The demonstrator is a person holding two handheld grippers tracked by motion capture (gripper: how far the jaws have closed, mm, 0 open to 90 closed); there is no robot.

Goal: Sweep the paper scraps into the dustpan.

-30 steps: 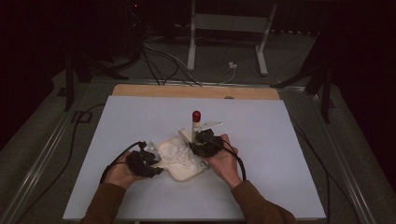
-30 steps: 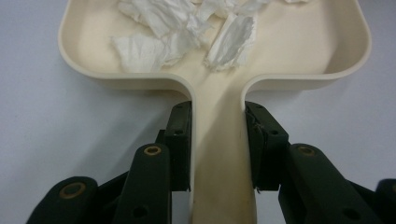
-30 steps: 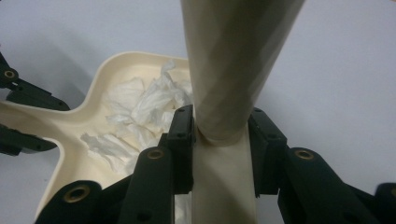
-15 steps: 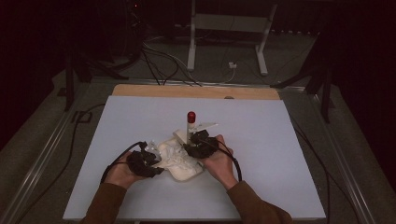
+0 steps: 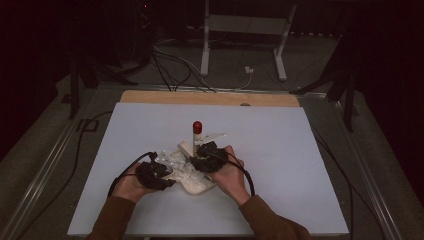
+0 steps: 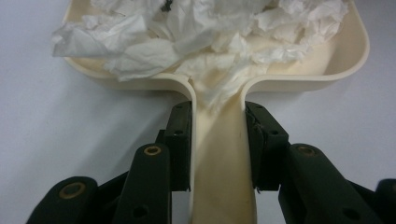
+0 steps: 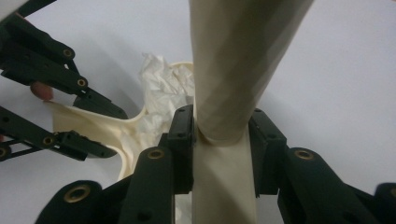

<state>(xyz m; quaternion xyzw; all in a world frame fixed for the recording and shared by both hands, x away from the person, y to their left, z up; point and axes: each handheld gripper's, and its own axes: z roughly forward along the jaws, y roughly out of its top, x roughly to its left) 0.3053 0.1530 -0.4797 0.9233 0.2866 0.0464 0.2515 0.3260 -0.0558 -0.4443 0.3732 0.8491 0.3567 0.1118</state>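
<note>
The left tongs (image 6: 218,140) clamped the cream dustpan's handle (image 6: 222,154), its tray of crumpled tissue (image 6: 187,28) just ahead. The right tongs (image 7: 219,135) gripped a cream brush handle (image 7: 233,70); the high view added its red tip (image 5: 197,127). Around lay a white tabletop (image 5: 300,150), with dark floor and cables (image 5: 170,65) beyond.

Dustpan (image 6: 219,70) far rim cut off above

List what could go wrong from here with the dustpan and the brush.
1. The crumpled tissue is heaped to the rim of the dustpan; a tilt by the left gripper, clamped on the pan's handle, would likely spill it.
2. The right gripper holds the brush handle low down; it may pivot between the pads and flick tissue out.
</note>
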